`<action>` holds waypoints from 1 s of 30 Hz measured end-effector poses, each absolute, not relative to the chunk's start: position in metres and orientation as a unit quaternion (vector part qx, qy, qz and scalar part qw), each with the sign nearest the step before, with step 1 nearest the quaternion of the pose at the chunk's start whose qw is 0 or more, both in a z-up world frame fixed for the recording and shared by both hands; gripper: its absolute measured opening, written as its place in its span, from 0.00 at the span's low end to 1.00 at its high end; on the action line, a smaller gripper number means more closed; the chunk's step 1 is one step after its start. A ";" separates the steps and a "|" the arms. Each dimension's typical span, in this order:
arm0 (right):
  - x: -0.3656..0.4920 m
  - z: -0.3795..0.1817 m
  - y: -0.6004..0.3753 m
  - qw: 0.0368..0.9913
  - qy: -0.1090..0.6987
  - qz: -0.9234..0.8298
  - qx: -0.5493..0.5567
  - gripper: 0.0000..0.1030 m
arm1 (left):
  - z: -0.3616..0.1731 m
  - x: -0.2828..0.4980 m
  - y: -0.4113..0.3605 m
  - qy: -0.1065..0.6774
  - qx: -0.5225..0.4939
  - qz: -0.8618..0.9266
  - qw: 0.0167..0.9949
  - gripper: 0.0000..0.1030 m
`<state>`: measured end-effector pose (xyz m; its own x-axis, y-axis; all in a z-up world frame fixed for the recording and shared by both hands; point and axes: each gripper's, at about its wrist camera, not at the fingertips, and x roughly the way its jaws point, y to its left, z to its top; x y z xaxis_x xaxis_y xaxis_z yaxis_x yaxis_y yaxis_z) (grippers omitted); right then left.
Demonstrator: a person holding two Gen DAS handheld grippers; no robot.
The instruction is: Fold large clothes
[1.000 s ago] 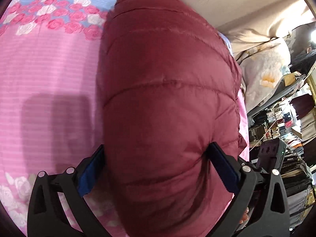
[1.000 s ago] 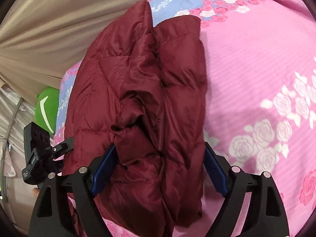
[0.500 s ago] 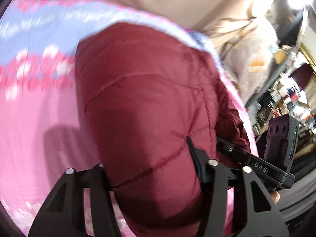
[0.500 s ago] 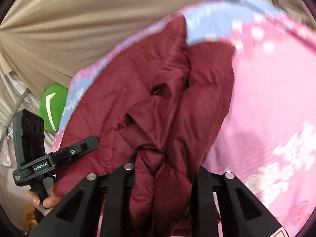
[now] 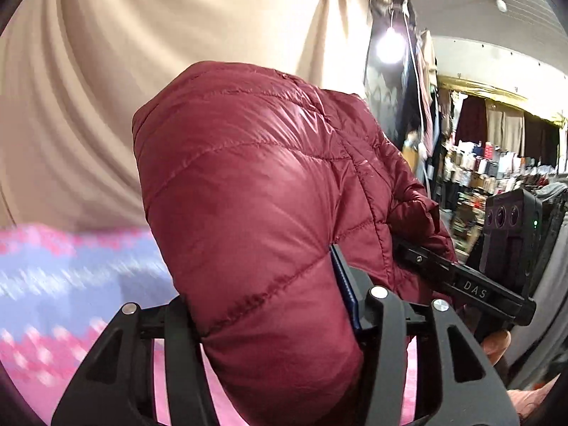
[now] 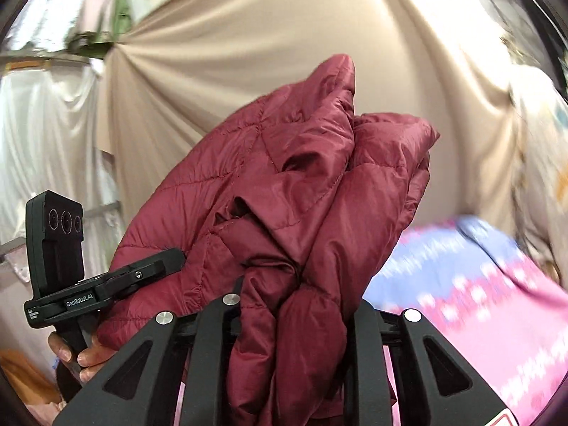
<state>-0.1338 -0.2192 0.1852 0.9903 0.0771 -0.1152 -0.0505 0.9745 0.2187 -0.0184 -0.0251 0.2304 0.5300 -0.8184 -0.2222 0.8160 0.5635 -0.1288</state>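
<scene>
Left wrist view first: on the far left hung a beige curtain [image 5: 149,71], and below it lay the bed with its pink and lavender rose-print bedsheet [image 5: 71,284], blurred. Dead centre, the maroon quilted down jacket [image 5: 255,220] was up off the bed, a thick folded bundle standing in front of the curtain. The left tongs [image 5: 273,305] were clamped on its lower end, the puffy fabric bulging out between the two black fingers, a blue pad [image 5: 346,287] pressed against the jacket's right side. Further right, the right tongs' black handle unit [image 5: 497,266] sat just beside the jacket, its forward part against the fabric. Behind it, cluttered shelves [image 5: 490,174] and a bright bulb [image 5: 388,44].

Over to the right wrist view: on the left, the left tongs' handle unit [image 6: 64,269] marked GenRobot.AI, gripped by a bare hand [image 6: 81,351], its front end touching the jacket's left edge. In the middle the jacket [image 6: 301,195] rose, crumpled and folded over itself, a pointed corner topmost. The right tongs [image 6: 298,323] were closed tight on a bunched, twisted lower portion, fabric squeezed between the fingers. To the right, the bedsheet [image 6: 479,301] lay below and behind the lifted jacket, motion-blurred.
</scene>
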 end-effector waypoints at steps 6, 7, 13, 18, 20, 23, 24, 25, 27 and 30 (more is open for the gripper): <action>-0.034 0.174 -0.183 0.985 0.103 0.081 0.116 0.23 | 0.212 0.047 0.024 0.154 -0.003 -0.396 0.905 0.49; -0.009 0.164 -0.180 0.981 0.120 0.087 0.125 0.25 | 0.202 0.061 0.032 0.168 -0.004 -0.385 0.908 0.50; 0.124 0.018 -0.173 0.936 0.297 0.070 0.176 0.32 | 0.048 0.192 0.042 0.335 -0.011 -0.294 0.895 0.54; 0.122 -0.072 -0.190 0.903 0.363 0.059 0.221 0.54 | -0.025 0.205 0.072 0.400 -0.056 -0.267 0.875 0.68; 0.107 -0.063 -0.199 0.904 0.357 0.052 0.227 0.55 | -0.009 0.191 0.077 0.380 -0.038 -0.256 0.888 0.67; 0.085 -0.041 -0.204 0.919 0.338 0.022 0.201 0.58 | 0.015 0.158 0.090 0.345 -0.002 -0.248 0.905 0.73; 0.079 -0.033 -0.204 0.924 0.328 0.021 0.194 0.58 | 0.023 0.143 0.088 0.335 0.013 -0.248 0.909 0.75; 0.074 -0.024 -0.203 0.929 0.319 0.024 0.187 0.60 | 0.028 0.131 0.087 0.327 0.026 -0.253 0.910 0.80; 0.076 -0.016 -0.188 0.930 0.316 0.037 0.182 0.68 | 0.022 0.107 0.079 0.322 0.068 -0.263 0.907 0.86; 0.100 -0.020 -0.170 0.929 0.334 0.043 0.153 0.70 | 0.004 0.096 0.063 0.339 0.124 -0.249 0.899 0.86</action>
<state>0.1001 -0.1696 -0.0197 0.7738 0.1822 -0.6066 0.0215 0.9496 0.3126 0.0965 0.0630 0.0042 0.6461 -0.3633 -0.6713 0.5316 0.8453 0.0542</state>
